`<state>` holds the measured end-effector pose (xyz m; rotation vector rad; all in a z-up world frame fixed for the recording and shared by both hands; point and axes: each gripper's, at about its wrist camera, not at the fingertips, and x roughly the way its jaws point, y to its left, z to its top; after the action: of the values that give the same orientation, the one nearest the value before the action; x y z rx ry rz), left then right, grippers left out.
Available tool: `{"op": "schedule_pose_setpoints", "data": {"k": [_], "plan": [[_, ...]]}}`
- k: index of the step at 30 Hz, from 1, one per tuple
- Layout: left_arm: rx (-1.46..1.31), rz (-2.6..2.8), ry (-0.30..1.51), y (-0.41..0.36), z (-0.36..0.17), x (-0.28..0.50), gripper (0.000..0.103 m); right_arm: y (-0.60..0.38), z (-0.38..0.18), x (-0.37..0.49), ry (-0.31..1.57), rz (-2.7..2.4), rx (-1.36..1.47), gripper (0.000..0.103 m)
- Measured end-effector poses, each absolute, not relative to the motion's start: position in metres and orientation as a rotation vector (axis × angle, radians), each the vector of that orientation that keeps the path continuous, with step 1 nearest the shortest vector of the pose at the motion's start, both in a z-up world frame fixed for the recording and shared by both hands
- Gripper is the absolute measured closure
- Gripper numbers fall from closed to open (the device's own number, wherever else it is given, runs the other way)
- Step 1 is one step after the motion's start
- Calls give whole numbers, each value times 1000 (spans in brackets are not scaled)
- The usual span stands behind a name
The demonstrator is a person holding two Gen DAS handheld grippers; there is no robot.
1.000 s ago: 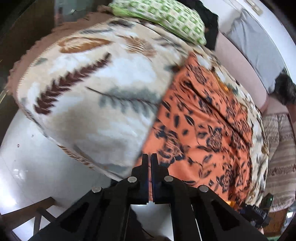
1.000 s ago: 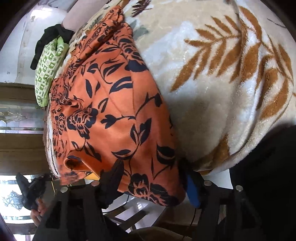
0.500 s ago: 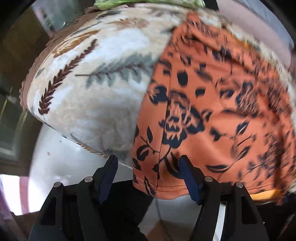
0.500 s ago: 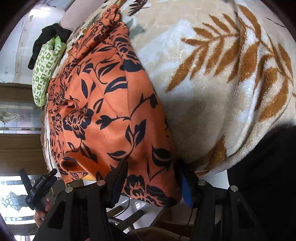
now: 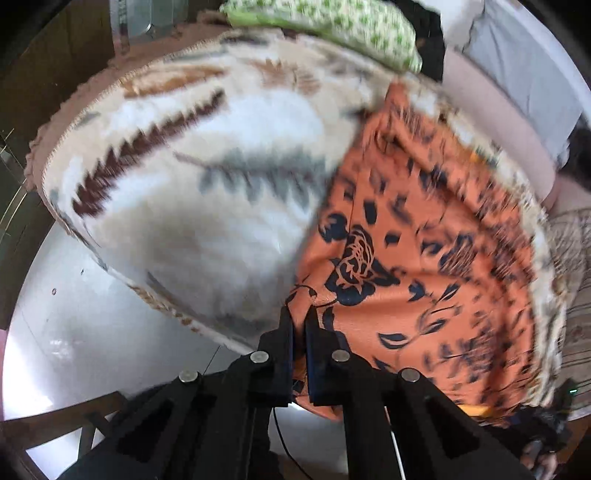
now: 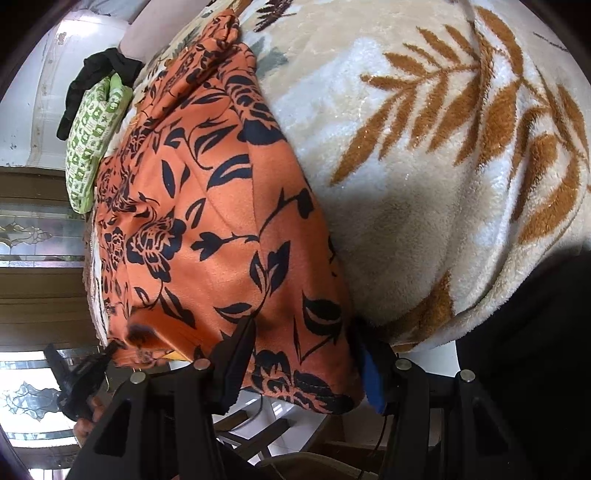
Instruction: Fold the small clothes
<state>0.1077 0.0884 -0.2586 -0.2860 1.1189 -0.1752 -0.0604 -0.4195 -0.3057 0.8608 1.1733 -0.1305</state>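
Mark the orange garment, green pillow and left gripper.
orange garment (image 6: 221,258), right wrist view, middle of the floral cloth.
green pillow (image 5: 332,26), left wrist view, its patterned top.
left gripper (image 5: 299,321), left wrist view, between the fingertips.

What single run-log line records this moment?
left gripper: shut on orange garment corner | right gripper: open, straddling hem | surface: leaf blanket

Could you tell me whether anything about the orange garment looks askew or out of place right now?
The orange floral garment lies slantwise on the leaf-print blanket, its near hem hanging over the edge and its far end bunched. No damage visible.
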Motion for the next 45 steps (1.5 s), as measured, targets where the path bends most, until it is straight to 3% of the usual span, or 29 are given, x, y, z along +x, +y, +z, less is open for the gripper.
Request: {"op": "schedule_pose_setpoints", "data": {"k": [3, 10, 11, 12, 13, 14, 17, 26, 34, 41, 45], "plan": [[-335, -190, 1076, 111, -235, 106, 98, -422, -305, -62, 1179, -120, 887, 47], [-356, -222, 1125, 105, -251, 97, 98, -424, -303, -61, 1185, -77, 941, 48], [-365, -226, 1128, 106, -250, 96, 98, -420, -301, -59, 1186, -84, 897, 58], [-379, -232, 1128, 108, -249, 96, 98, -417, -299, -58, 1190, -95, 868, 82], [-396, -243, 1127, 109, -248, 96, 98, -412, -298, -56, 1200, -104, 830, 92], [-412, -256, 1126, 112, -246, 95, 98, -409, -295, -55, 1203, -110, 783, 95], [-454, -315, 1121, 117, -234, 98, 98, -400, -276, -56, 1178, -69, 714, 96], [-505, -431, 1098, 107, -184, 155, 98, -434, -182, -34, 915, 133, 860, 96], [-476, -367, 1081, 67, -141, 315, 98, -493, -122, 98, 746, 45, 875, 96], [-472, -256, 1117, 20, -194, 449, 98, -558, -163, 241, 716, -109, 974, 96], [-565, -306, 1138, 10, -234, 455, 98, -589, -227, 276, 772, -131, 1179, 95]]}}
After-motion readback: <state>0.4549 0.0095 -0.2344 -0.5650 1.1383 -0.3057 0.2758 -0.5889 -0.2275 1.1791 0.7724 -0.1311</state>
